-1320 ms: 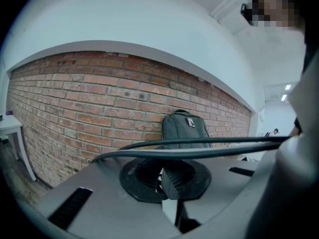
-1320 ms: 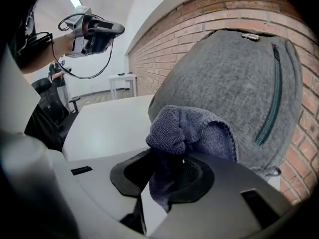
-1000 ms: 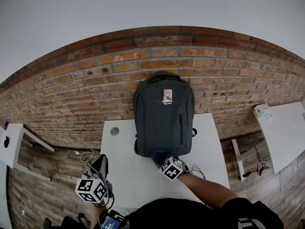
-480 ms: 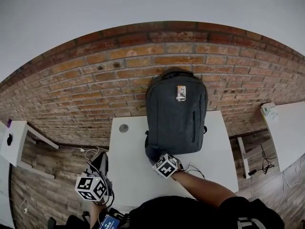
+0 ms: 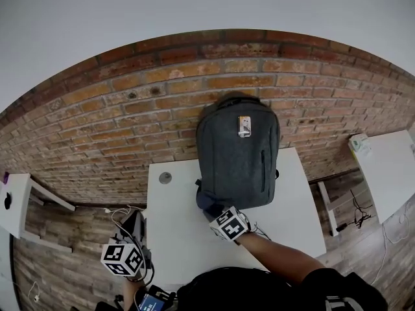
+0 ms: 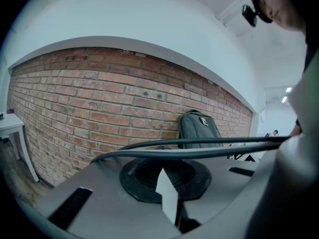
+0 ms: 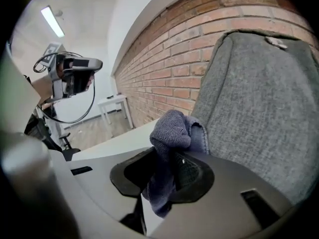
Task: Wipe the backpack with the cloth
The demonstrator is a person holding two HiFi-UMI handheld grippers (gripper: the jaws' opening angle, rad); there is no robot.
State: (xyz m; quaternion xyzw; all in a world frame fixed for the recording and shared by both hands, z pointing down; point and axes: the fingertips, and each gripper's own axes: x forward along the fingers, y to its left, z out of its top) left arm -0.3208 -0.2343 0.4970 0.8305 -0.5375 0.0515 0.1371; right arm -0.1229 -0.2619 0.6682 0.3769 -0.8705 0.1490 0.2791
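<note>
Table [image 5: 175,238], white, set against a brick wall [image 5: 123,125]. Backpack [image 5: 238,161], grey, stands upright at the back of the table and leans on the bricks; a small light tag [image 5: 244,126] sits near its top. A round fitting [image 5: 165,177] is set in the table top to the left of the backpack, apart from it.

Right hand-held gripper [image 5: 224,219] is at the backpack's lower left corner, low over the table. In the right gripper view its jaws are clamped on a blue-grey cloth [image 7: 172,133]. The cloth bunches up above the right hand-held gripper [image 7: 167,183] and hangs in a short tail below. The bunched end is right against the backpack's grey fabric [image 7: 259,108]; actual contact cannot be told for sure. In the head view the cloth [image 5: 211,207] shows as a dark lump at the foot of the backpack.

Left hand-held gripper [image 5: 130,248] is held low, off the table's left front corner, well apart from the backpack. In the left gripper view its jaws stand together with nothing between them [image 6: 172,198]. A black cable [image 6: 199,148] crosses that view; the backpack [image 6: 199,128] is far off against the wall.
</note>
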